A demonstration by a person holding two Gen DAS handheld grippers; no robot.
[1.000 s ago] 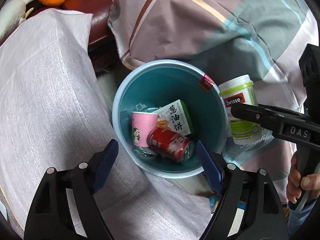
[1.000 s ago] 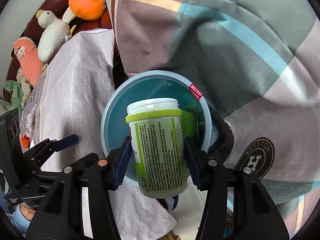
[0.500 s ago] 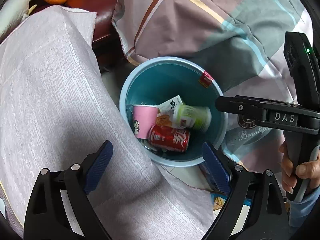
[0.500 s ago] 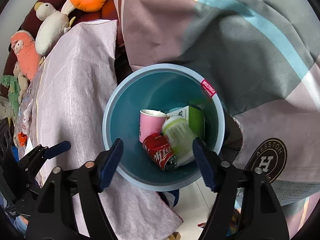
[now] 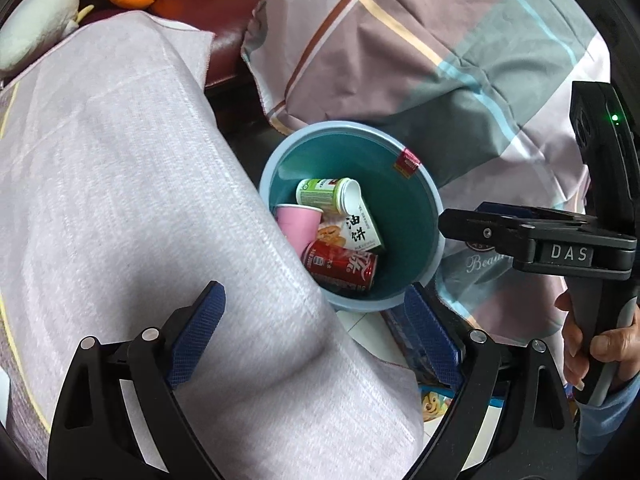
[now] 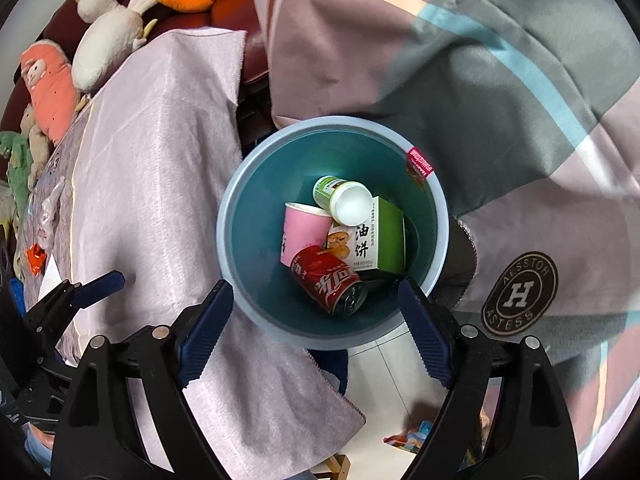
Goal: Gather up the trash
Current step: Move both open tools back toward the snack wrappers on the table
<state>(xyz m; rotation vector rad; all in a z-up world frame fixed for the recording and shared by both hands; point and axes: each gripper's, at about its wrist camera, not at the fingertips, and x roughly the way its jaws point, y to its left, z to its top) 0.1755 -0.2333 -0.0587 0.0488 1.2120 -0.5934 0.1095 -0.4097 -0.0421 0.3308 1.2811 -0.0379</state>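
A light-blue bin point(image 5: 434, 216) point(image 6: 228, 216) stands on the floor between a draped table and a bed. Inside lie a green-and-white supplement bottle point(image 5: 326, 194) point(image 6: 342, 200), a pink paper cup point(image 5: 298, 222) point(image 6: 302, 230), a red soda can point(image 5: 340, 266) point(image 6: 328, 280) and a green snack box point(image 5: 358, 230) point(image 6: 374, 240). My right gripper point(image 6: 316, 334) hovers above the bin, its jaws still opening with nothing between them. My left gripper point(image 5: 316, 334) stands open and empty over the table's edge. The right gripper's body point(image 5: 536, 240), held by a hand point(image 5: 588, 344), shows at the right of the left wrist view.
A pale pink cloth point(image 5: 120, 200) point(image 6: 152, 152) covers the table to the left. A plaid bedcover point(image 5: 440, 52) point(image 6: 460, 60) hangs behind and right of the bin. Plush toys point(image 6: 108, 44) sit on a dark red sofa point(image 5: 192, 0). Wrappers point(image 6: 408, 440) lie on the tiled floor.
The right gripper let go of the green-and-white bottle, which dropped into the bin and now lies on its side. Both grippers drew back and rose a little, so the bin looks smaller.
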